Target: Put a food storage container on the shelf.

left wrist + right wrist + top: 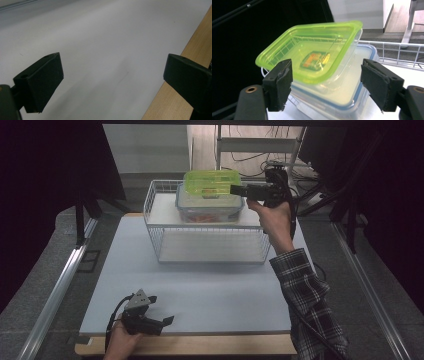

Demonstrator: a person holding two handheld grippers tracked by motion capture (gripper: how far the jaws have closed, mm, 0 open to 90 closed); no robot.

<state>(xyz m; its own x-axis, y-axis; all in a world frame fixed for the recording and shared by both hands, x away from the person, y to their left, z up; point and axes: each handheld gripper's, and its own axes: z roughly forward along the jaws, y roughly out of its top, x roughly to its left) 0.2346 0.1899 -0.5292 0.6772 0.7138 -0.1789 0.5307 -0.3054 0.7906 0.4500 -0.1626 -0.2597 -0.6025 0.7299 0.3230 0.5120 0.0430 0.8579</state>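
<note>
High view, nearest first: the left gripper (159, 312) lies low on the pale grey table mat (210, 295) by the near wooden edge, its jaws spread with nothing between them; the left gripper view shows just bare mat between its black pads (43, 82).

Farther back stands a white wire two-tier rack (156, 227). On its upper shelf sits a clear rectangular plastic food box with a blue-rimmed lid (210, 209), and stacked on that, slightly askew, a translucent lime-green plastic container (212, 182).

The right gripper (235, 190) is held level at the green container's right end. In the right gripper view its jaws stand apart on either side of the near corner of the green container (312, 55), the padded fingers (280, 80) clear of the plastic, so nothing is pinched.

This looks like the release step after stacking the green container on the clear box. The next move probably calls for drawing the right gripper straight back with the jaws kept wide, so a pad does not catch the lime rim and slide the container off its perch.
</note>
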